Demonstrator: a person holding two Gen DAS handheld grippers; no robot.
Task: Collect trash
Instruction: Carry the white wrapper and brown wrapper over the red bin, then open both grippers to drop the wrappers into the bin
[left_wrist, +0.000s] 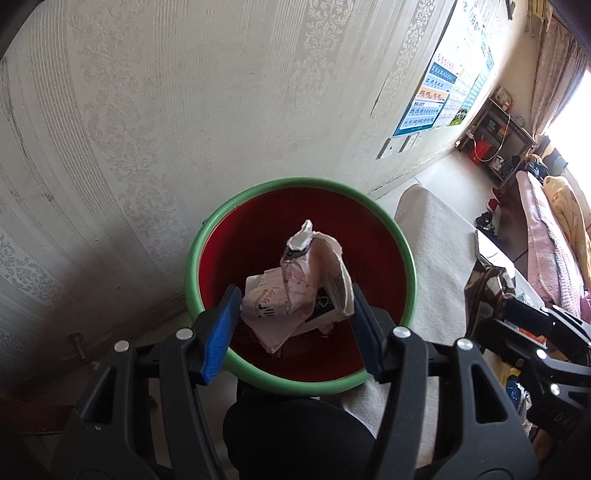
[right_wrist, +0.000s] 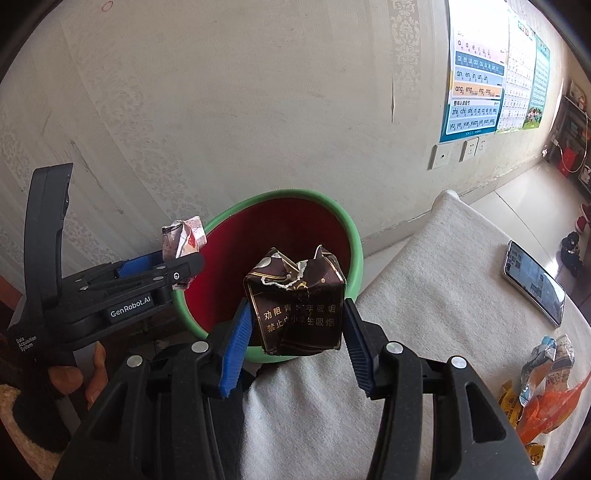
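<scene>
My left gripper (left_wrist: 295, 314) is shut on a crumpled pink and white carton (left_wrist: 295, 295) and holds it above the mouth of a red bin with a green rim (left_wrist: 303, 184). In the right wrist view the left gripper (right_wrist: 181, 266) is at the bin's left rim with the pink carton (right_wrist: 183, 236) in it. My right gripper (right_wrist: 295, 332) is shut on a crushed dark brown cigarette pack (right_wrist: 299, 310), held at the near rim of the bin (right_wrist: 325, 206). The right gripper (left_wrist: 517, 306) shows at the right edge of the left wrist view.
The bin stands against a patterned wall, beside a table under a white cloth (right_wrist: 424, 295). On the cloth lie a phone (right_wrist: 533, 282) and several snack wrappers with an orange bag (right_wrist: 543, 391). Posters (right_wrist: 480, 74) hang on the wall.
</scene>
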